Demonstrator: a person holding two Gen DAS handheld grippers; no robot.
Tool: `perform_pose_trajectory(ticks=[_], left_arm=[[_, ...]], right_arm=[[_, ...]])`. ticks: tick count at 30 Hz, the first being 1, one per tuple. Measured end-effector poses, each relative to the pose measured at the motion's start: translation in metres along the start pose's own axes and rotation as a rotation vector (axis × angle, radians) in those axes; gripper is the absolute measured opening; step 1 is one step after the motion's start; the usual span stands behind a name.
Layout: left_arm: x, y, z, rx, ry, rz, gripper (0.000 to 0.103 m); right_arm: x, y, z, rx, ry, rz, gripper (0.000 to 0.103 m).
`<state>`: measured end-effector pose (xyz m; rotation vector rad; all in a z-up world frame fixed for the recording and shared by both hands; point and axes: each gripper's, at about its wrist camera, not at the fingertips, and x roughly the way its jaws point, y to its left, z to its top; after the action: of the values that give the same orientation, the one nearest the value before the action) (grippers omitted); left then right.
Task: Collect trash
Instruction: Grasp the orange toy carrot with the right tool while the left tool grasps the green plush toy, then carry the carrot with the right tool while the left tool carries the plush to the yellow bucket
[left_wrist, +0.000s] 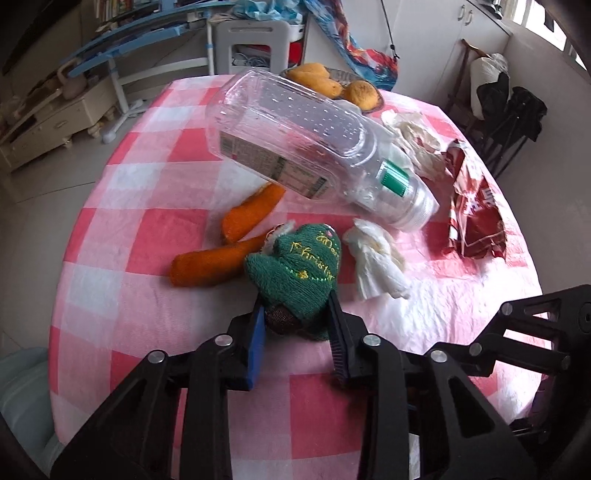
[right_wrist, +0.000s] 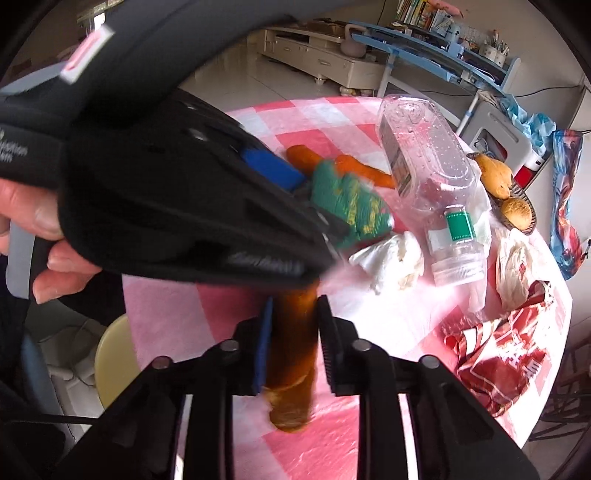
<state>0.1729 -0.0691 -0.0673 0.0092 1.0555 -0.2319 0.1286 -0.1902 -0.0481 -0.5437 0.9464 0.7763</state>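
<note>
My left gripper (left_wrist: 295, 306) is shut on a green knitted Christmas-tree toy (left_wrist: 299, 266) just above the pink checked tablecloth (left_wrist: 147, 229); the toy (right_wrist: 351, 199) also shows in the right wrist view. My right gripper (right_wrist: 293, 306) is shut on a brown roll-shaped object (right_wrist: 295, 354), partly under the left gripper body (right_wrist: 184, 206). A clear plastic bottle (left_wrist: 303, 144) lies on its side, also in the right wrist view (right_wrist: 432, 177). Crumpled tissue (left_wrist: 376, 258) and a red snack wrapper (left_wrist: 476, 206) lie to the right.
Two carrots (left_wrist: 229, 240) lie left of the toy. A basket of mangoes (left_wrist: 332, 85) stands at the far edge, with a crumpled plastic bag (left_wrist: 413, 136) beside it. A yellow stool (right_wrist: 110, 354) stands by the table. Chairs and furniture surround it.
</note>
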Motion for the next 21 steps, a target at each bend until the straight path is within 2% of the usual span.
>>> perform_pose_trajectory(ticks=[3,10,14,18,21], left_arm=[[-0.011,0.004,-0.002,-0.019,-0.027,-0.044,0.027],[-0.042,0.03,-0.008,-0.098,-0.105,-0.094,0.027],[-0.051,0.044,-0.015,-0.142,-0.113,-0.121,0.027],[-0.064,0.044,-0.025,-0.121,-0.132,-0.104,0.027],[-0.073,0.04,-0.032,-0.089,-0.146,-0.082,0.027]], right_arm=[[-0.004,-0.001,-0.006,0.008,0.01,-0.014,0.02],[-0.019,0.006,-0.021,0.069,0.009,-0.064,0.019],[-0.039,0.012,-0.027,0.137,-0.054,-0.086,0.019],[-0.058,0.018,-0.029,0.196,-0.143,-0.082,0.019],[-0.068,0.032,-0.028,0.18,-0.198,-0.048,0.019]])
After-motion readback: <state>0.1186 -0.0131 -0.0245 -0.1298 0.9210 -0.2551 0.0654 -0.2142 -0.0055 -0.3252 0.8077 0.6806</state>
